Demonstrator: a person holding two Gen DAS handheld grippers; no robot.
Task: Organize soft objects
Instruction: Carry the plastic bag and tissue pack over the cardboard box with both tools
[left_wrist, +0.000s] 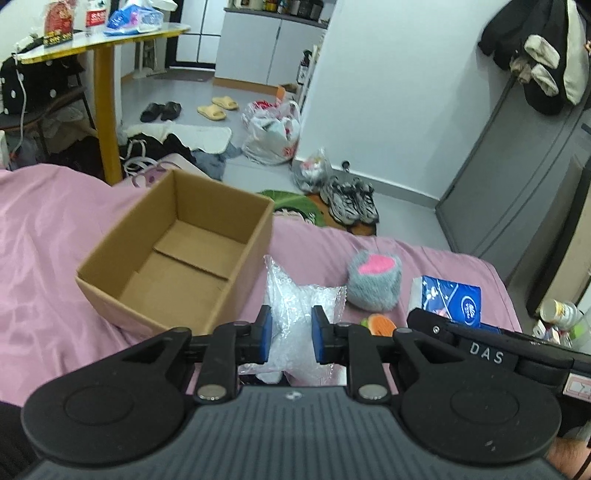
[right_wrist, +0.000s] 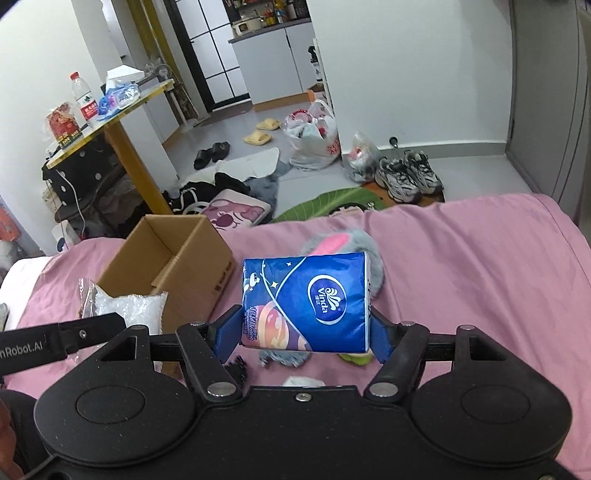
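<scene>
1. Holding two soft things at once, the person is midway through the gathering step: both grippers are loaded and the cardboard box (left_wrist: 177, 254) on the pink bedsheet (left_wrist: 55, 229) is empty, so by my reading nothing has been packed yet.
2. The left gripper (left_wrist: 291, 334) has its blue pads clamped on the bubble-wrap bag (left_wrist: 299, 299); the bag's long axis runs away from the camera, toward 12 o'clock, with a crinkled corner pointing to 11.
3. The right gripper (right_wrist: 301, 332) is pinched onto the blue tissue pack (right_wrist: 306, 299), lifted clear of the sheet. The pack's long axis lies across the fingers, roughly 9 to 3 o'clock, its printed face toward the camera.
4. The box sits at about 10 o'clock from each gripper, just beside the bag, its open top up and its long axis running from 7 toward 1 in the left wrist view.
5. The grey plush with the pink heart (left_wrist: 375, 280) lies on the sheet behind the pack, at 1 o'clock from the left gripper.
6. The next move probably calls for carrying one load over the box rim before opening the fingers.
</scene>
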